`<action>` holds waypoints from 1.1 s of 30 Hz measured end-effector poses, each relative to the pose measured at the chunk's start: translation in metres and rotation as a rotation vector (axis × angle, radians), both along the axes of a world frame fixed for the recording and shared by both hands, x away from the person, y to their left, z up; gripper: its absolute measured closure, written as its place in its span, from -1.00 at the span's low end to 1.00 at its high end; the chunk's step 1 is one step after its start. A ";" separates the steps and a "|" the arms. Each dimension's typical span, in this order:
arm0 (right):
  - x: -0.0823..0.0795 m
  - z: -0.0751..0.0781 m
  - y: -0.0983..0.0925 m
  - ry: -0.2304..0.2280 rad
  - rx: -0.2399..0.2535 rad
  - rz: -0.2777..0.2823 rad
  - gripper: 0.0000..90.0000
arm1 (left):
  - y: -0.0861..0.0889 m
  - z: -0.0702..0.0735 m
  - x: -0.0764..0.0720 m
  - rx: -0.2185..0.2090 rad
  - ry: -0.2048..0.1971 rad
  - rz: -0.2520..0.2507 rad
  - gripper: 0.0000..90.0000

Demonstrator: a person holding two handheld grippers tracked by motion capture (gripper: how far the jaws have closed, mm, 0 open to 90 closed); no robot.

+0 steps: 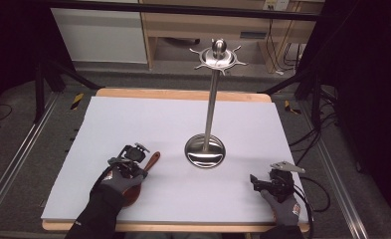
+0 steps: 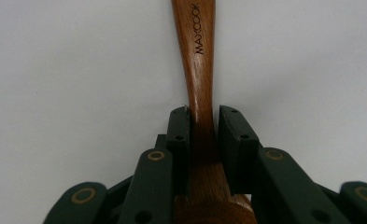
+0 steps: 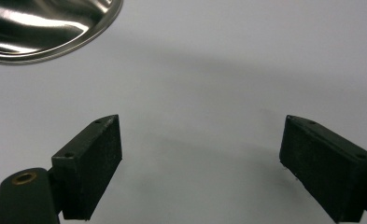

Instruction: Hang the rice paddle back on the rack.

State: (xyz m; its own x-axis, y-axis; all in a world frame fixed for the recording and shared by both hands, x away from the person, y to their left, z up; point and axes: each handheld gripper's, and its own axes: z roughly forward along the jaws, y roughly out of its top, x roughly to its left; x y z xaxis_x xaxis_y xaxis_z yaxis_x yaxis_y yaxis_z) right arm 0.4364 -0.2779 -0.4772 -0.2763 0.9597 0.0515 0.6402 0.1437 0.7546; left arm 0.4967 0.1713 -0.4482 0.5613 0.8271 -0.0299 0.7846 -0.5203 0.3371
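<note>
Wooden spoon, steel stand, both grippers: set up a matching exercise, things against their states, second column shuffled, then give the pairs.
1. wooden spoon
2. steel stand
3. left gripper
4. right gripper

A. jaws wide apart over bare white surface
B. upright at the table's middle
C. shut on a handle
D. lying flat, gripped by its handle

Pairs: 1-D, 2-B, 3-C, 4-A

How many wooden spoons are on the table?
1. The brown wooden spoon lies on the white table, left of the shiny metal stand, clamped by the left gripper.
</note>
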 end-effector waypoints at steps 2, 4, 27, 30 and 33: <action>0.000 0.000 0.001 0.004 0.001 0.001 -0.71 | 0.000 0.000 0.000 0.002 0.002 -0.002 0.65; 0.000 0.000 0.001 0.004 0.001 0.004 -0.71 | 0.000 0.000 0.001 0.003 0.003 0.001 0.65; 0.000 0.000 0.001 0.011 0.008 -0.006 -0.71 | 0.005 0.006 -0.001 -0.026 0.002 -0.007 0.69; 0.000 0.000 0.001 0.008 0.003 -0.001 -0.71 | 0.006 0.008 -0.003 -0.029 -0.009 -0.010 0.69; 0.000 0.001 0.000 0.006 -0.001 -0.004 -0.71 | 0.008 0.011 -0.006 -0.046 -0.029 -0.010 0.70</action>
